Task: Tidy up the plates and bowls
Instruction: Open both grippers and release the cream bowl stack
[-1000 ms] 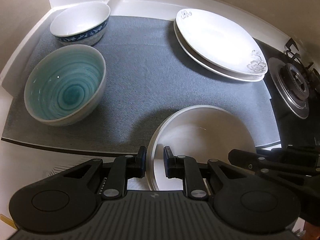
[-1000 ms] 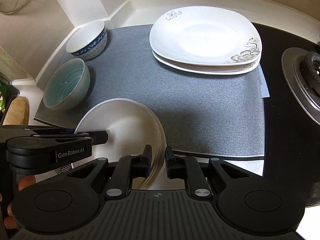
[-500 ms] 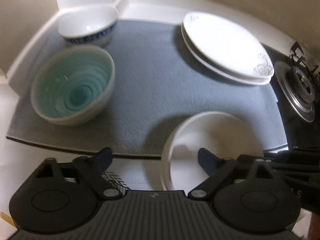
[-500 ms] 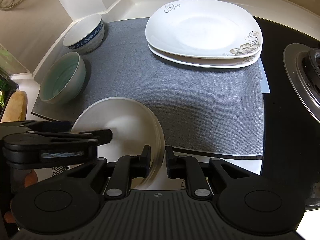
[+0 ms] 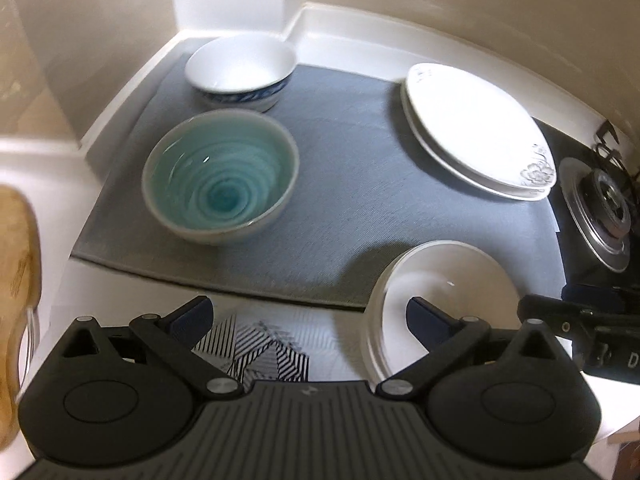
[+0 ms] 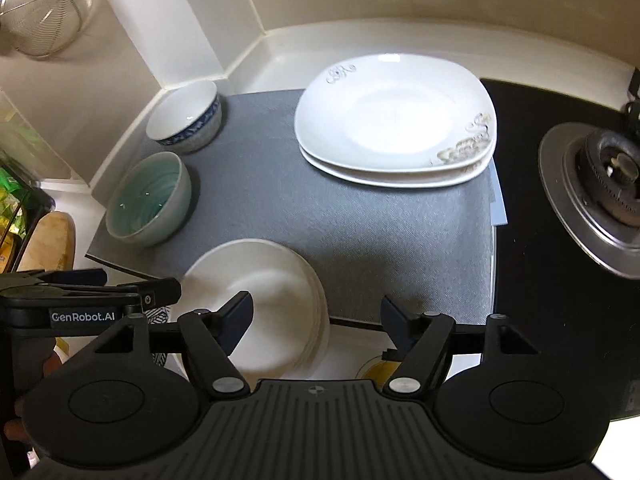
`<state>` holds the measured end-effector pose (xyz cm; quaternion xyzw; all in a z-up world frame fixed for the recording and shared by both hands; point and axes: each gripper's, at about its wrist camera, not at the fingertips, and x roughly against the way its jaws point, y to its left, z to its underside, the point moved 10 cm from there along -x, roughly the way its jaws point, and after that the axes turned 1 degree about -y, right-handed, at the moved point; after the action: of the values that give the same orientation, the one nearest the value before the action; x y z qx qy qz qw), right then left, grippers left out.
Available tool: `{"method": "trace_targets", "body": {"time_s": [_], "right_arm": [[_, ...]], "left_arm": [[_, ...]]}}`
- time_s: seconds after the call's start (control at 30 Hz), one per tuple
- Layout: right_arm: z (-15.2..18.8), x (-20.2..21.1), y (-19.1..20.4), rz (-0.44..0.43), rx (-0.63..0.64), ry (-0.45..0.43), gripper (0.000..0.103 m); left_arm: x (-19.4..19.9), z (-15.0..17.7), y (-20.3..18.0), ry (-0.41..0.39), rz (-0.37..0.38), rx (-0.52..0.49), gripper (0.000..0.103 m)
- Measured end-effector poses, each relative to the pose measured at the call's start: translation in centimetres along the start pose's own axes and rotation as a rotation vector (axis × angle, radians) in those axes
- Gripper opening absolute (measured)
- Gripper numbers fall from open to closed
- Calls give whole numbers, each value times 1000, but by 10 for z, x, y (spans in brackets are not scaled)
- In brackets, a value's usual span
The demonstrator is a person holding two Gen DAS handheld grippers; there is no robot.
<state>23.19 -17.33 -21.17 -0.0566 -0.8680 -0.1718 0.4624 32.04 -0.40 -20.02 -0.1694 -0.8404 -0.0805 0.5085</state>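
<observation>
Here the stack of round cream plates (image 6: 256,292) lies at the near edge of the grey mat (image 6: 360,232), partly hanging over onto the white tabletop (image 6: 348,354). Neither claw holds it. The right claw (image 6: 316,312) hovers over the stack's right rim with its jaws opening, one finger above the plates and the other out past the rim, the pads clear of the rim. The left claw (image 5: 308,314) has its jaws opening too and spread very wide; its right finger hangs over the stack's left part, its left finger over a black-and-white striped patch (image 5: 268,350) on the tabletop, nothing gripped.

Further back on the mat sit two white squarish plates with floral print (image 6: 394,120), one on the other. On the mat's left side stands a turquoise-glazed bowl (image 5: 220,188), and just behind it a white bowl with a blue patterned band (image 5: 240,70), close to the corner of the wall. Right of the mat is a black hob with a gas burner (image 6: 608,176). A wire strainer (image 6: 44,8) hangs at upper left in the right wrist view, and a wooden board (image 5: 16,280) shows at the left edge.
</observation>
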Motion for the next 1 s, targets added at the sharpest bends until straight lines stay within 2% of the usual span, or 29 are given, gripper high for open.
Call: {"method": "trace_targets", "body": {"time_s": [0.43,0.8,1.0], "right_arm": [[-8,13,15,-7,60,-27,75],[-14,5,35,-52,98,-11,75],[-19,2,46,-64,118,-11,75]], "left_arm": [[27,-5,9,-62,-26,21,103],[35,-8,40,-60,-90,93,103],[38,-10,48,-66,-96,104,103]]}}
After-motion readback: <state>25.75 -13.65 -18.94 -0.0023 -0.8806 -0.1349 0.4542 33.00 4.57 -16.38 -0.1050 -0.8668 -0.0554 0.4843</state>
